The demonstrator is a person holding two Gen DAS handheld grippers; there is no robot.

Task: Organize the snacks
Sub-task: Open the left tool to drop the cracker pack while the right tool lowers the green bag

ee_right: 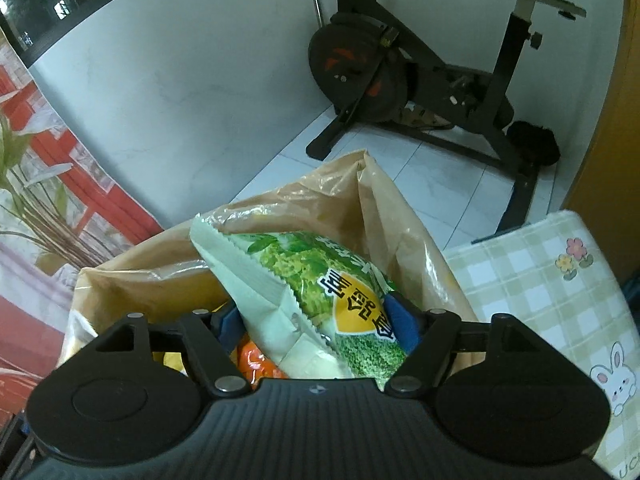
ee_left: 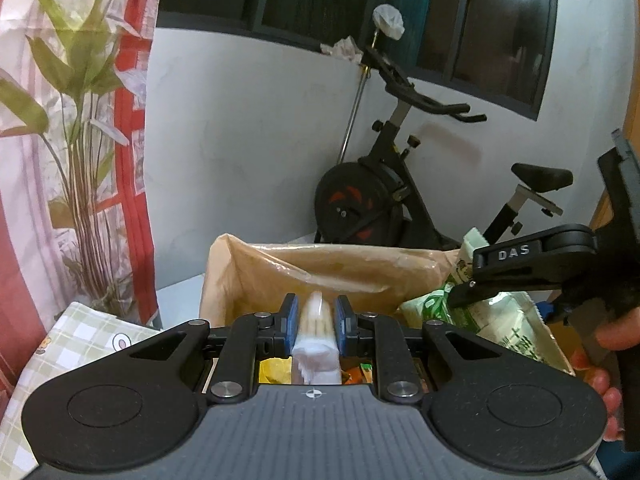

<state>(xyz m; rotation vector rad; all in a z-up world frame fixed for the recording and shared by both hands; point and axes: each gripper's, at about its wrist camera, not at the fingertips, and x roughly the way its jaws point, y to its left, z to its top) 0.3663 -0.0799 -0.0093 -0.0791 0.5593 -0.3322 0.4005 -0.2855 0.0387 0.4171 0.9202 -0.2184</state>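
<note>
Left gripper point(ee_left: 316, 326) pinches a white snack pack point(ee_left: 316, 344); right gripper point(ee_right: 316, 320) clamps the green snack bag point(ee_right: 320, 280) (keep both grips firm over the brown bag point(ee_right: 400, 208)).

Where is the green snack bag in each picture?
Left wrist view: the green snack bag is at the right, under the right tool.
Right wrist view: it fills the middle, gripped between the tool's fingers.
Shared landmark: the exercise bike behind the brown plastic bag.
</note>
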